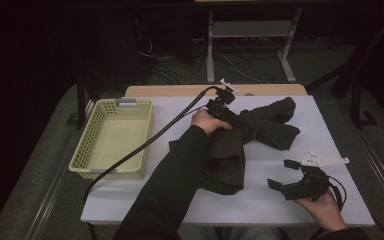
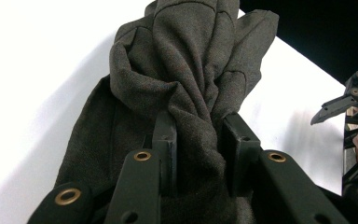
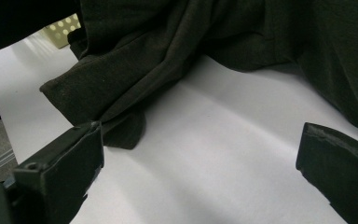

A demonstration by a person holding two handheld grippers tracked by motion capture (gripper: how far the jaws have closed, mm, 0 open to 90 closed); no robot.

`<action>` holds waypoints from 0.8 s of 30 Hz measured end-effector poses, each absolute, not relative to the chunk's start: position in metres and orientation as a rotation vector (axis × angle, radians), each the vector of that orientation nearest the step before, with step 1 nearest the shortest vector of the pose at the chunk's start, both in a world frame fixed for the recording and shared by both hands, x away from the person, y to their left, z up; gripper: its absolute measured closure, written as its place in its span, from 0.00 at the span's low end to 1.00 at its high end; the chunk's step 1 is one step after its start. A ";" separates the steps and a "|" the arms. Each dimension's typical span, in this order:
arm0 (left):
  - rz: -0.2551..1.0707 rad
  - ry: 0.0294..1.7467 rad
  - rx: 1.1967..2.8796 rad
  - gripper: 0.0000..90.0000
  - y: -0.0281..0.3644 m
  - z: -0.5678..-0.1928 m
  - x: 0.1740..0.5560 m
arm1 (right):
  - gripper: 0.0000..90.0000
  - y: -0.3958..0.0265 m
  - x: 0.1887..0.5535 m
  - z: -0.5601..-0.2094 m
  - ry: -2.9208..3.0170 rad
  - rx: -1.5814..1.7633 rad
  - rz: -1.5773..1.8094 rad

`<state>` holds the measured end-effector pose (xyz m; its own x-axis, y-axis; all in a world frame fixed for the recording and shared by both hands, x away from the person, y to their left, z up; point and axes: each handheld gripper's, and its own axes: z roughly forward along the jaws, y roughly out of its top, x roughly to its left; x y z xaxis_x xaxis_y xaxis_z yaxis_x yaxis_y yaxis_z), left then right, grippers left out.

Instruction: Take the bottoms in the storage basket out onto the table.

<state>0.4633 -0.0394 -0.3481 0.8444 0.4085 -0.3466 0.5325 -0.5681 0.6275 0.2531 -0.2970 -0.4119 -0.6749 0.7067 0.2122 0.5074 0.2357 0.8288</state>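
A dark grey garment [image 1: 250,135] lies crumpled across the middle of the white table [image 1: 290,200]. My left gripper [image 1: 230,116] sits at the cloth's upper middle, shut on a bunched fold. In the left gripper view that fold of the garment [image 2: 186,93] is pinched between the two black pads, at the left gripper [image 2: 198,154]. My right gripper [image 1: 282,174] rests near the table's front right, open, apart from the cloth. In the right gripper view the garment [image 3: 177,42] lies beyond the wide-spread jaws of the right gripper [image 3: 200,163], with bare table between them.
A pale yellow plastic basket [image 1: 87,150] stands at the table's left side with nothing in it. The left gripper's cable [image 1: 145,145] trails past the basket to the front left edge. Table legs and loose cables lie on the floor beyond the far edge.
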 end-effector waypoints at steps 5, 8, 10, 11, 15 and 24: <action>-0.187 0.695 2.235 0.75 -0.043 -0.352 0.461 | 0.00 -0.297 0.253 -0.412 2.302 1.150 1.413; -0.183 0.687 2.234 0.75 -0.045 -0.356 0.460 | 0.00 -0.296 0.253 -0.412 2.300 1.147 1.414; -0.179 0.682 2.233 0.74 -0.046 -0.358 0.460 | 0.00 -0.296 0.253 -0.412 2.302 1.148 1.413; -0.173 0.681 2.232 0.74 -0.047 -0.359 0.460 | 0.00 -0.296 0.253 -0.412 2.302 1.149 1.415; -0.157 0.675 2.230 0.71 -0.049 -0.362 0.460 | 0.00 -0.296 0.253 -0.412 2.303 1.150 1.415; -0.115 0.693 2.202 0.53 -0.049 -0.357 0.456 | 0.00 -0.297 0.254 -0.412 2.301 1.151 1.417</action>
